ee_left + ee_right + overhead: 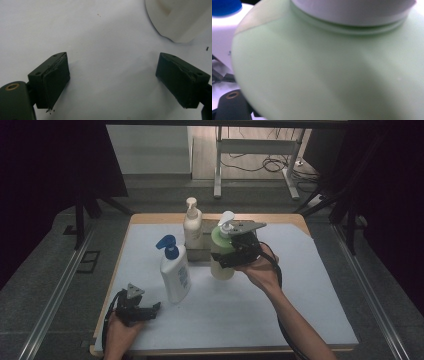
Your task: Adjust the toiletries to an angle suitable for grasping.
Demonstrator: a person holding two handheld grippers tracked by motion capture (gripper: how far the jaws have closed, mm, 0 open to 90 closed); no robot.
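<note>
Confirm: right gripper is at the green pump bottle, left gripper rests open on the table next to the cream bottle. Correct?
One error. The left gripper rests open beside the white bottle with the blue pump, not the cream one, which stands farther back. The high view shows it. The right gripper is at the green pump bottle, as you said.

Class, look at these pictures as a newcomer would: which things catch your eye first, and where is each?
The pale green pump bottle at the table's middle stands out, with the right gripper against its side. To its left stands a white bottle with a blue pump, and behind them a cream pump bottle. The left gripper rests open at the near left edge.
</note>
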